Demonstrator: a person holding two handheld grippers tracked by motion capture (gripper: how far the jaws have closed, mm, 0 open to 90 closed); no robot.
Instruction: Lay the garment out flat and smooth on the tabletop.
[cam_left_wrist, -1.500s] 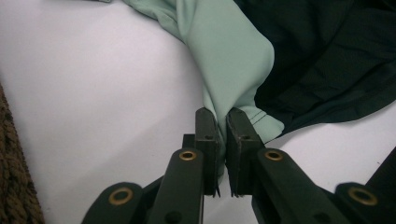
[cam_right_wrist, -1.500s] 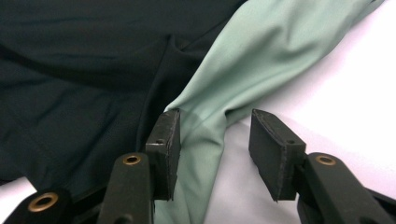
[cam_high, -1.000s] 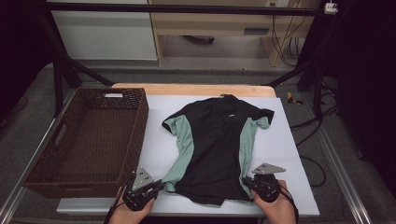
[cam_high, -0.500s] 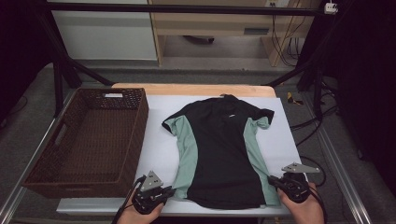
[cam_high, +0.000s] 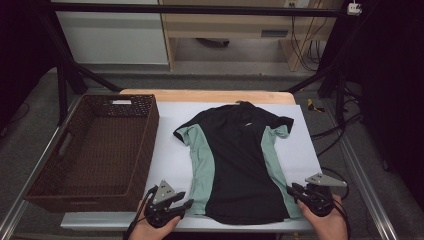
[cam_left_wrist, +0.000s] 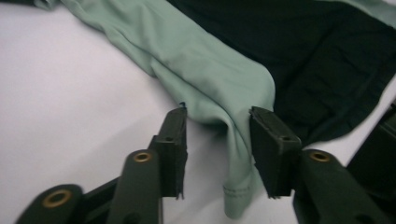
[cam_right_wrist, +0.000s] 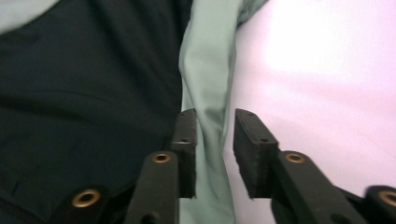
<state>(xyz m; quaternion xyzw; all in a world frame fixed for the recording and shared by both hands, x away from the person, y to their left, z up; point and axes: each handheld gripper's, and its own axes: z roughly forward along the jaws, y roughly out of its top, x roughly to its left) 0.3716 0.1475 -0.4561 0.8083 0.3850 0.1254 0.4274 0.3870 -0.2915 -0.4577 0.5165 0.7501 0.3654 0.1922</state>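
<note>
The shirt (cam_high: 239, 165), black with pale green side panels, lies face up on the white table (cam_high: 170, 155), collar away from the person and hem at the near edge, just right of the brown wicker basket (cam_high: 95, 150). A second ago both grippers were clamped on the hem corners, and the right one then drew its corner outward, so the bottom of the shirt now lies wider and flatter than it did. Both sets of jaws have just been opening. In the left gripper view, the left gripper (cam_left_wrist: 219, 149) stands partly open with a raised fold of green cloth between its pads, touching at most one of them and no longer pinched. In the right gripper view, the right gripper (cam_right_wrist: 214, 154) is open less far, with the green side strip running up between its pads; a gap shows on the right side, so that grip looks let go as well. In the high view both hands rest at the near edge, one at each hem corner. This reads as the end of a smoothing pull: the hem is spread and released, and the shirt seems ready for folding, perhaps before it goes into the basket.
</note>
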